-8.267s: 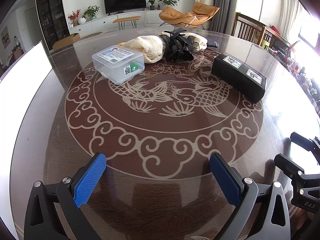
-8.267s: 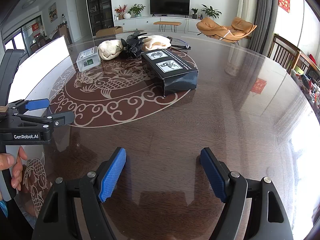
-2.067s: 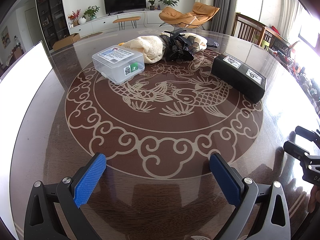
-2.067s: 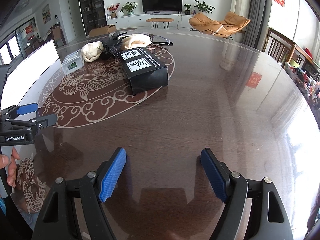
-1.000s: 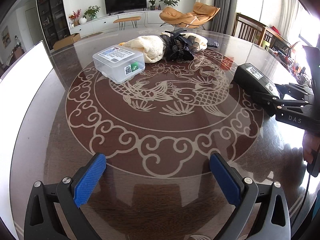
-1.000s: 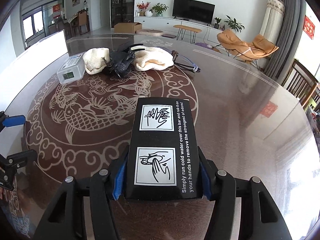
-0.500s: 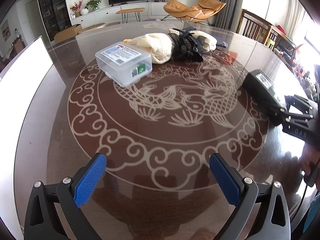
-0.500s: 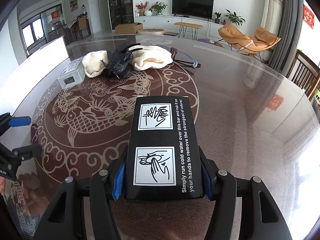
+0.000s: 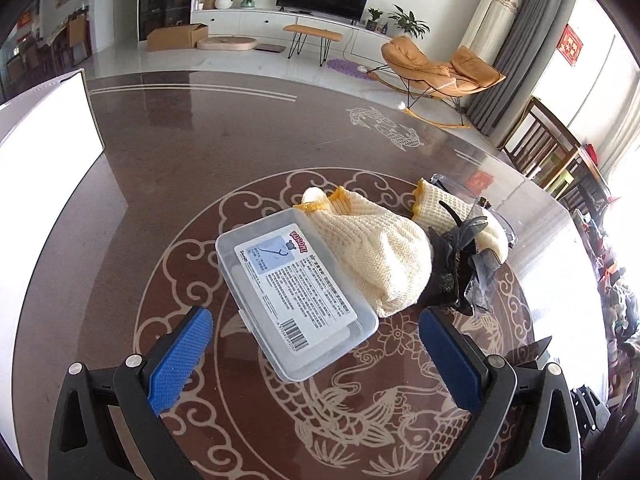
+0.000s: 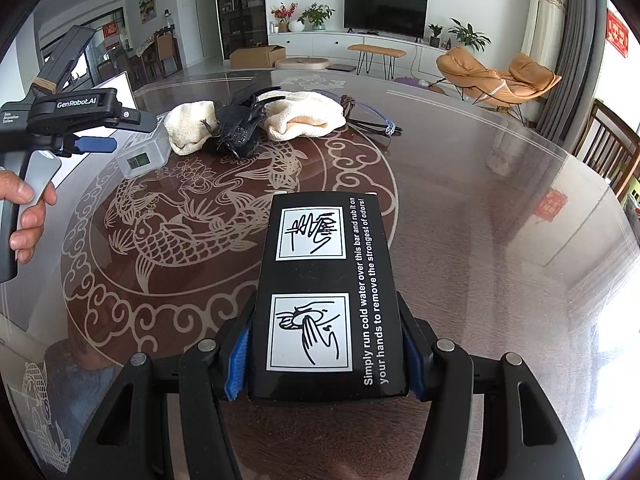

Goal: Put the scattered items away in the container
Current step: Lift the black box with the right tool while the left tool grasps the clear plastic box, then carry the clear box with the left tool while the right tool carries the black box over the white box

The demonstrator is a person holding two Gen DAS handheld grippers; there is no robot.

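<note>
Jaws of the left gripper, spread empty, have advanced to the clear plastic box.

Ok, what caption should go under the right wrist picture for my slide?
Right gripper clamps a black box on the patterned table, while the open left gripper reaches toward the clear plastic box.

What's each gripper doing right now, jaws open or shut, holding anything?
Left gripper: jaws open, holding nothing; clear plastic box lies ahead between them, untouched.
Right gripper: jaws shut on the black box.
</note>
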